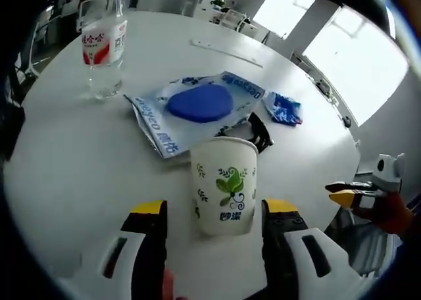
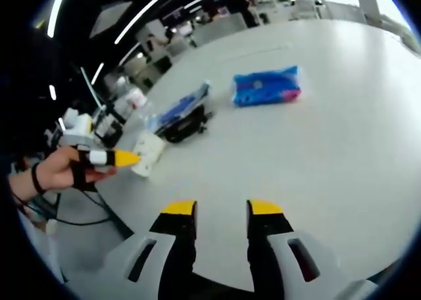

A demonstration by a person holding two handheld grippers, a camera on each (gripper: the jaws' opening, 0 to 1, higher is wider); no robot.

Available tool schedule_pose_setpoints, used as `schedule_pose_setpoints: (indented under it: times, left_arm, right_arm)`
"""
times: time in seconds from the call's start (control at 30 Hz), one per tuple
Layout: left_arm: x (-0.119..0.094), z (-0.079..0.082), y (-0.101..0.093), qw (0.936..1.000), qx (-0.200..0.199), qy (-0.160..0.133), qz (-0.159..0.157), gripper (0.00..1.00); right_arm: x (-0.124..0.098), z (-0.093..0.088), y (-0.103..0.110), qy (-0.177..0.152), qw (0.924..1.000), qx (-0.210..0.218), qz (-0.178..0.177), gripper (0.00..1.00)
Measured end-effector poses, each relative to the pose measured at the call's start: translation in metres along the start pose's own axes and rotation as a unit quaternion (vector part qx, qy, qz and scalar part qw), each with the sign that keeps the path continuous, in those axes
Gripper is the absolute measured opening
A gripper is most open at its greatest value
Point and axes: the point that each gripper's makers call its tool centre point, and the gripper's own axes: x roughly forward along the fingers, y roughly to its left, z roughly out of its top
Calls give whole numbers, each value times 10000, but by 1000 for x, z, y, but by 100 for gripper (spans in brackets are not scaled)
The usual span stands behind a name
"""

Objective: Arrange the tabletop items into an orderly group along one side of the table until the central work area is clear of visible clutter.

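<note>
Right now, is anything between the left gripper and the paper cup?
Nothing visible. The paper cup stands upright between the open jaws of the left gripper. The blue-printed bag and a black item lie behind the cup, not in the way.

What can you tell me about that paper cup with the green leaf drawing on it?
The paper cup stands upright on the white table, white with a green leaf print and small characters near its base, its rim open. It sits between the yellow-tipped jaws of the left claw, which is open, with gaps on both sides. Just behind it lies a blue-and-white packet. In the right gripper view it shows small and blurred.
</note>
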Motion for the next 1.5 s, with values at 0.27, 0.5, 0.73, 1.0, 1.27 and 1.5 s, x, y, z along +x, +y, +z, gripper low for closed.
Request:
schedule_pose_setpoints:
  times: [0.27,0.5,0.73,1.0,1.27,1.5]
  left_arm:
    - [0,1,4,9999,47,-152,2,37]
    - [-3,-5,5,9997,-48,-225,-82,36]
    - [-14,-14,9,9997,4,-235,-111,36]
    - [-29,-33,14,9993,312,-167,-130,36]
    - [-43,-44,17,9966,788,-140,-172,35]
    - [-52,-46,10,9865,1623,-101,-181,35]
  right_arm:
    - [1,1,3,17,10000,-20,31,27]
    - [-1,1,4,2,10000,-41,47,26]
    - [1,-2,7,60,9999,-80,119,26]
    - [15,1,40,212,9968,-517,573,25]
    - [30,9,85,348,9866,-1088,1165,26]
    - [41,14,122,436,9736,-1493,1673,27]
